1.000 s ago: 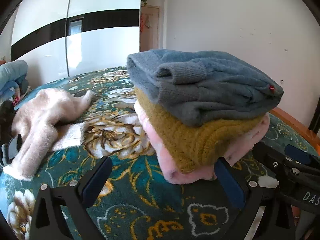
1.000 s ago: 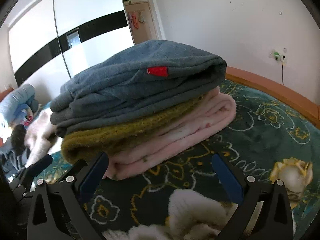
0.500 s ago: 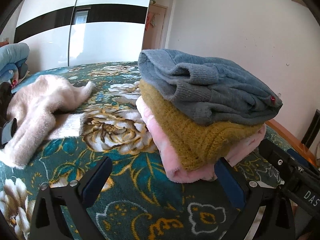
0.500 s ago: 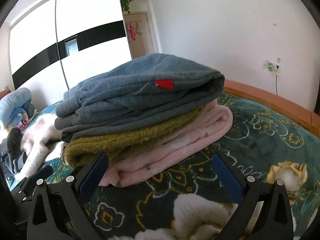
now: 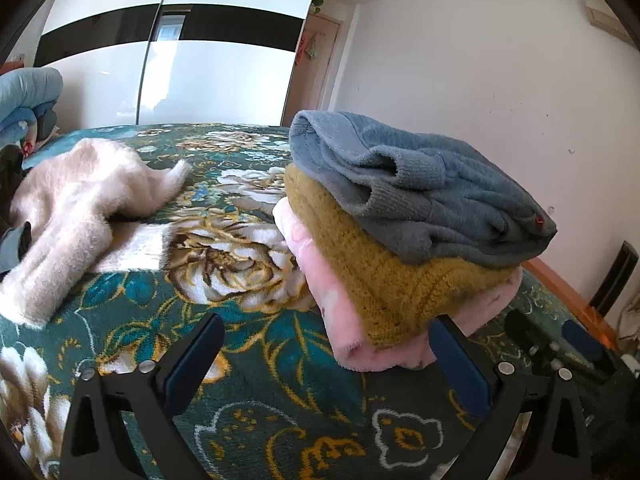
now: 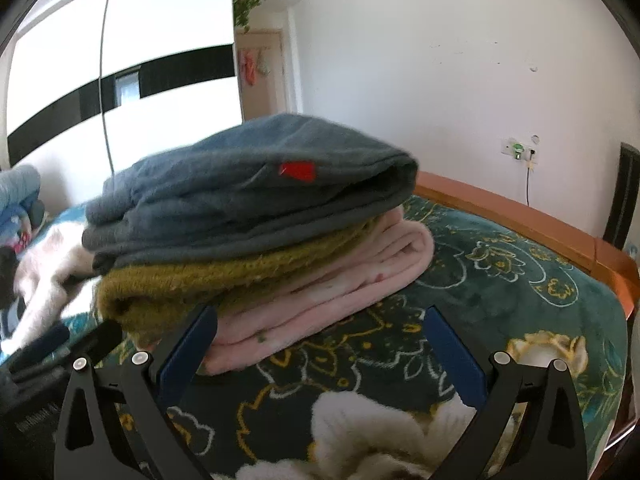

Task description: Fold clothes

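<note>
A stack of folded clothes sits on the bed: a grey-blue sweater (image 5: 424,196) (image 6: 248,196) on top, a mustard knit (image 5: 376,276) (image 6: 192,280) under it, a pink fleece (image 5: 344,316) (image 6: 340,292) at the bottom. An unfolded cream fuzzy garment (image 5: 80,204) (image 6: 48,268) lies to the left. My left gripper (image 5: 326,356) is open and empty, just in front of the stack's near corner. My right gripper (image 6: 320,344) is open and empty, close in front of the pink fleece.
The bed has a dark green floral blanket (image 5: 248,360) (image 6: 500,292). A wooden bed frame (image 6: 520,220) runs along the right. A white and black wardrobe (image 5: 180,76) stands behind. Blue bedding (image 5: 24,96) is piled at far left.
Both grippers have tilted up and pulled back a little from the stack. The clothes have not moved. Both stay open.
</note>
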`<state>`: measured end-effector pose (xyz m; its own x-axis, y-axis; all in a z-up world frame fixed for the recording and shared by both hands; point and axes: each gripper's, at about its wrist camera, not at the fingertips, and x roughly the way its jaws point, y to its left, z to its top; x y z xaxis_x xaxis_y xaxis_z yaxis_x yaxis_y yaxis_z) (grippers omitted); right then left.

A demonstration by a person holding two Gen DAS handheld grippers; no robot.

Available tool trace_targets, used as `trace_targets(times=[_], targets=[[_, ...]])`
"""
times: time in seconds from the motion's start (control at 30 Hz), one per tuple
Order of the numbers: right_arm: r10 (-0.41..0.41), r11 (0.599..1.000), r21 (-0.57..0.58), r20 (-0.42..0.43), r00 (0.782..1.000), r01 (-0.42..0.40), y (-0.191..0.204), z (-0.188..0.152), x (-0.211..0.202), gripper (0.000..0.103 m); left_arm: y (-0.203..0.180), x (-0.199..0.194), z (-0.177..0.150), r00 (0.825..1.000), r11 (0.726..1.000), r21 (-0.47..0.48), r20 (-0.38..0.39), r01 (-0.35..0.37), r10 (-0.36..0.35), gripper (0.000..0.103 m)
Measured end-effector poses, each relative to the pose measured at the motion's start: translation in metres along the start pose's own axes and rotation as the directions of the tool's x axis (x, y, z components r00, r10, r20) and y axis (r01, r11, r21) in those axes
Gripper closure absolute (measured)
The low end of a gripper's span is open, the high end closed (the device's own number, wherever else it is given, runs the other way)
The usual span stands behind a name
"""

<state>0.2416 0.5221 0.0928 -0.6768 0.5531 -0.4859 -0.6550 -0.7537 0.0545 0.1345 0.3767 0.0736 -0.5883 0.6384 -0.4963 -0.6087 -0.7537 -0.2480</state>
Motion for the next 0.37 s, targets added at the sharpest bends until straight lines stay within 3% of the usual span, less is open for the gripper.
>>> trace_targets(times=[0.37], targets=[[0.019, 1.000, -0.015, -0.002, 1.000, -0.019, 0.0057, -0.0028, 0.0010, 0.000, 0.0074, -0.0048, 0.0018, 0.999, 0.999, -0.038, 0.033, -0.013, 0.014, 0.000]])
